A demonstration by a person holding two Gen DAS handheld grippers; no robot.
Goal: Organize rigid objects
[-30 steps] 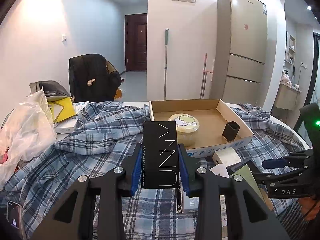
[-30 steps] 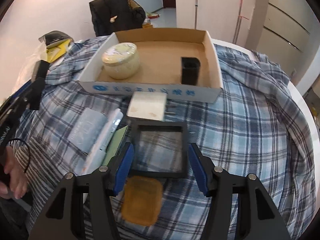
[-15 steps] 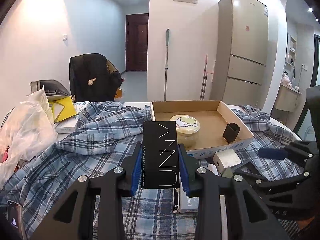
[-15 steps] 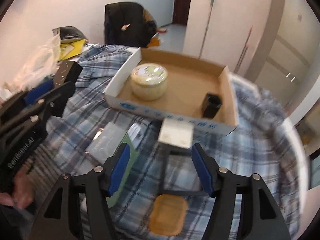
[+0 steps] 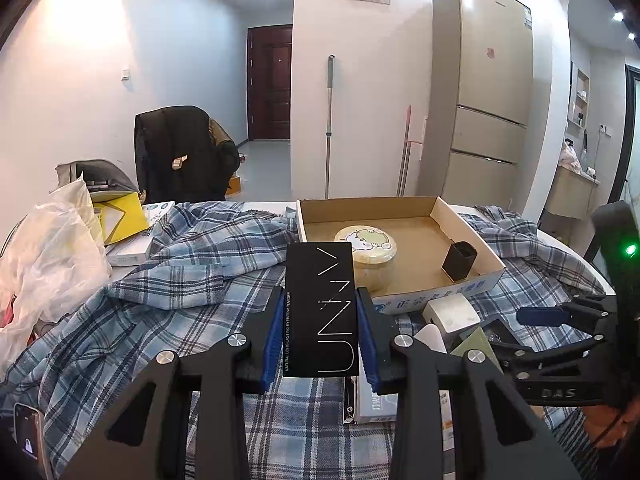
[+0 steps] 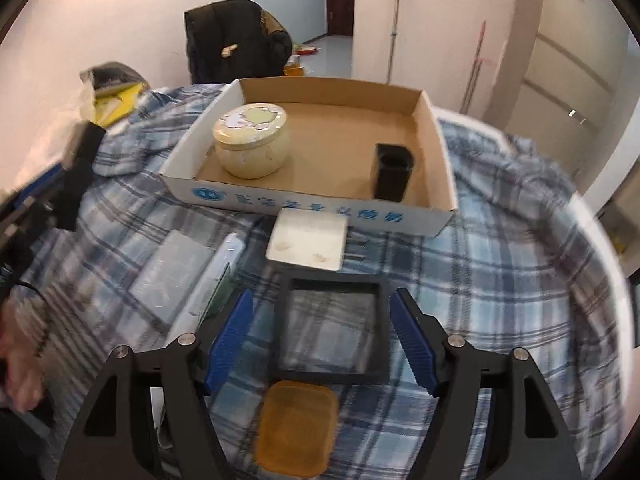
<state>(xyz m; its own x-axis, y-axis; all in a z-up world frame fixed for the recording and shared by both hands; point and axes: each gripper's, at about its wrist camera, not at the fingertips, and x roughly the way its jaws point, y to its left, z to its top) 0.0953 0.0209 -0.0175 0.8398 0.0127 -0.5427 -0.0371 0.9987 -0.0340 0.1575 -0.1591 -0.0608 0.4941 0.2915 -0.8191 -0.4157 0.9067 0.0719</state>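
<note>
My left gripper (image 5: 320,320) is shut on a tall black carton (image 5: 319,304) with white lettering, held upright above the plaid cloth. My right gripper (image 6: 324,340) points down at a flat black square case with a clear window (image 6: 332,332). Its jaws are opening, the case lies between them, and the blue pads (image 6: 230,336) stand clear of its sides. Beyond lies a white square box (image 6: 308,238), then a cardboard tray (image 6: 304,204) holding a cream lidded jar (image 6: 252,140) and a black cup (image 6: 392,172). An amber slab (image 6: 296,428) lies nearest me.
Plaid cloth (image 6: 500,280) covers the table. A clear packet (image 6: 172,276) and a white strip lie left of the case. Plastic bags (image 5: 48,256), a yellow book (image 5: 124,216) and a phone (image 5: 26,436) crowd the left side. A coat-draped chair (image 5: 180,152) and a fridge (image 5: 484,92) stand behind.
The right gripper's jaws have spread wider around the black window case, and its view swung aside and back. The left gripper and its carton have not moved.
</note>
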